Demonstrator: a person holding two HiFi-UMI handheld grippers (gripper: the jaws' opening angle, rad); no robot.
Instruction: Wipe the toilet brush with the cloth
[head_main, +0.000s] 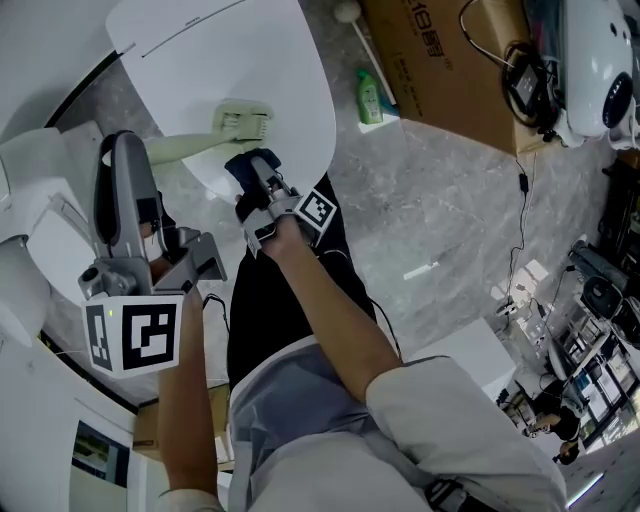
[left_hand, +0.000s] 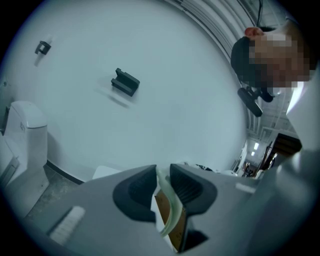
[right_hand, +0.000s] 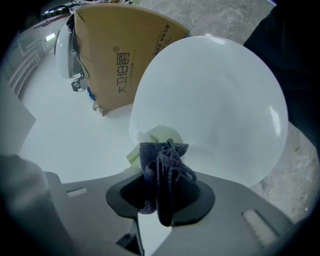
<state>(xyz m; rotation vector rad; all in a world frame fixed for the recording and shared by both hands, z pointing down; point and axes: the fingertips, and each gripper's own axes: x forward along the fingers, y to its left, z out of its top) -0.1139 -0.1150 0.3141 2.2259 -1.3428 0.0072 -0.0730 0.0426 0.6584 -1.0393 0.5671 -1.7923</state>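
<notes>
A pale green toilet brush (head_main: 243, 121) lies across the white toilet lid (head_main: 290, 60), head to the right and handle running left. My left gripper (head_main: 128, 150) is shut on the handle (left_hand: 167, 200), which shows as a pale green strip between its pads. Just below the brush head, my right gripper (head_main: 258, 170) is shut on a dark blue cloth (head_main: 243, 165). In the right gripper view the bunched cloth (right_hand: 162, 172) fills the jaws. The brush head (right_hand: 156, 136) sits right behind it, touching or nearly touching.
A brown cardboard box (head_main: 440, 60) stands beyond the lid, with a green bottle (head_main: 369, 97) beside it. A cable (head_main: 521, 200) trails over the grey marble floor at the right. A second white toilet (left_hand: 25, 135) and a dark wall bracket (left_hand: 125, 82) appear in the left gripper view.
</notes>
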